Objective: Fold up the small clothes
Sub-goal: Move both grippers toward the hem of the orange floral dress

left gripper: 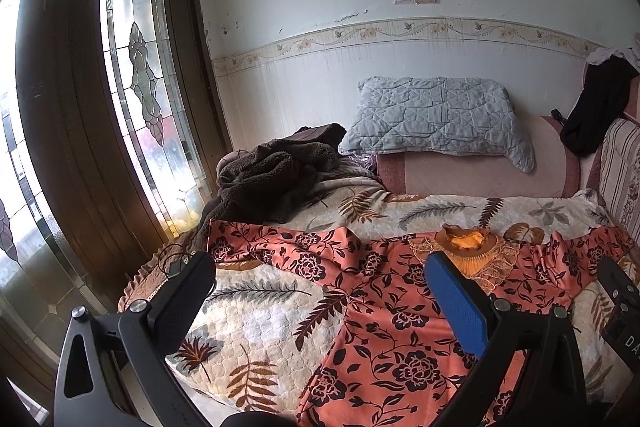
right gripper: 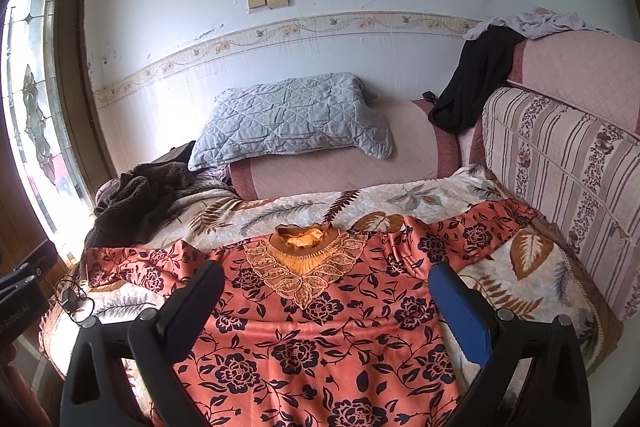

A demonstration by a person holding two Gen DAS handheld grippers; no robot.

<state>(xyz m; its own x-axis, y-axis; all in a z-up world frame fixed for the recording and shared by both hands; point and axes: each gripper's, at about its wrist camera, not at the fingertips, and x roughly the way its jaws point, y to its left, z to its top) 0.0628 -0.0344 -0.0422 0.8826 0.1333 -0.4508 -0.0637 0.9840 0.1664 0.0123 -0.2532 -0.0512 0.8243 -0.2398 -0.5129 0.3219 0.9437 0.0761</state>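
**Cloth, plush, wood and plastic**

The orange floral blouse (right gripper: 320,339) is smooth cloth with a slight sheen; its lace neckline trim (right gripper: 306,269) looks openwork and stiff. The leaf-print blanket (left gripper: 256,323) is plush and bumpy. The brown fleece (left gripper: 272,179) is shaggy, matt. The grey pillow (right gripper: 292,119) is quilted cloth. The door (left gripper: 68,131) is dark wood with leaded glass. Both grippers (left gripper: 320,291) (right gripper: 326,301) are matt black plastic, each with 1 ribbed blue pad (right gripper: 460,315).

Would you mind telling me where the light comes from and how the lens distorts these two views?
Left wrist view: daylight through the stained-glass door blows out the left edge; the door frame bows. Right wrist view: same glare far left; the wall border curves, corners vignette black; the floral blouse stays sharp.
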